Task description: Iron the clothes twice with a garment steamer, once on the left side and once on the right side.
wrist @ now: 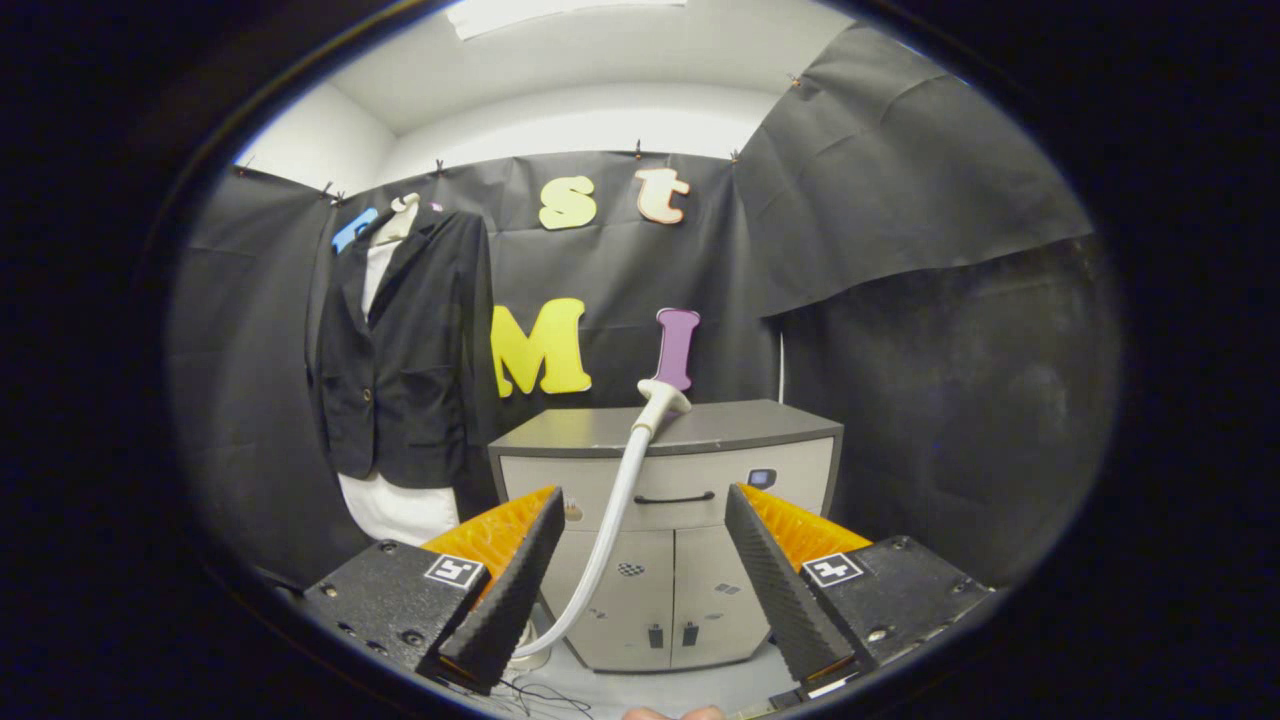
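Grey cabinet ahead; steamer head on top, hose running down-left. Blazer hangs left. Your gripper fingers apart, empty.

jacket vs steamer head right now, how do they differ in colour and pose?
The dark jacket hangs upright on the booth wall; the white steamer head lies on the grey cabinet. The jacket is left of the cabinet; the steamer head's hose drops between the open gripper fingers. Both sit beyond the fingers, untouched.
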A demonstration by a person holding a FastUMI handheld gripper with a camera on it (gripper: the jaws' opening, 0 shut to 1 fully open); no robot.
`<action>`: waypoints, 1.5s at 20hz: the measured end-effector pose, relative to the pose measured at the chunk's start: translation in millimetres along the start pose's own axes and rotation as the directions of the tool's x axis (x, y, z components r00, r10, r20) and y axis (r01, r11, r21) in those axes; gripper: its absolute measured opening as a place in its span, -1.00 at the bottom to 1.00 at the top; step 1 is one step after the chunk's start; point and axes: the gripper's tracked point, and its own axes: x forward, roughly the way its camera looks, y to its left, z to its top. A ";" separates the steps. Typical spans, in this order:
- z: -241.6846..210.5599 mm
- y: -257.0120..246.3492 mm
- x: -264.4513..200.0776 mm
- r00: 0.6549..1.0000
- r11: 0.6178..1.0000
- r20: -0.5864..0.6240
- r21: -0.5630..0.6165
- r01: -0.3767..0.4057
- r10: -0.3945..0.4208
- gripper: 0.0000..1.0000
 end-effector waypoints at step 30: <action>68.8 47.4 205.6 1.000 0.999 -0.007 -0.048 0.026 -0.027 1.00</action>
